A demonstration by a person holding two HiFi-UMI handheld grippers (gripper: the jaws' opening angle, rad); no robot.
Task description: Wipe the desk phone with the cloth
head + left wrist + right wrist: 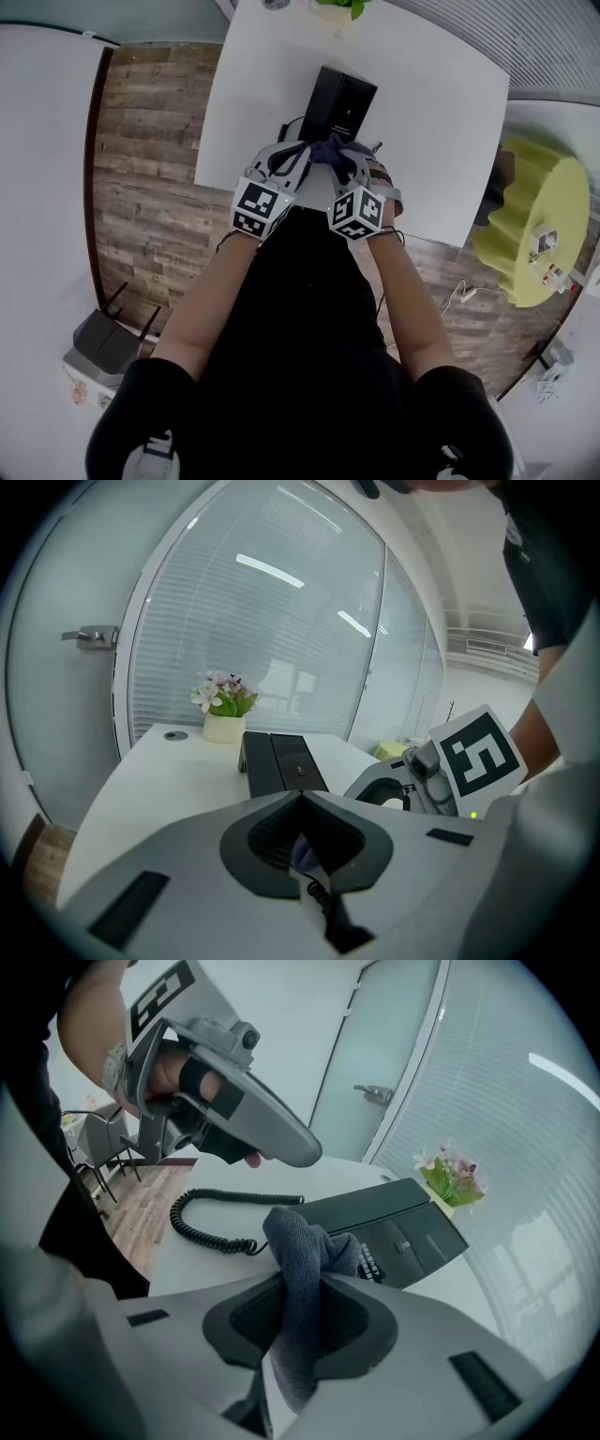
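Cloth (pixel 302 1269): grey knitted fabric, rough nap. Desk phone (pixel 394 1227): black plastic, matt. Coiled cord (pixel 207 1237): black plastic, slight sheen. Surface (pixel 422 131): white, smooth, matt. Floor (pixel 150 141): wood-grain planks.

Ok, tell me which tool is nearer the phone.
Right. The right tool, clamping the cloth, sits at the desk phone's near end; the left tool hangs aside above the coiled cord.

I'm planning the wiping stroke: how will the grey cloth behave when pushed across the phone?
Probably floppy: the cloth droops and folds where the right hand-held gripper pinches it. Likely light and soft, so it should bunch and conform to the desk phone rather than slide stiffly.
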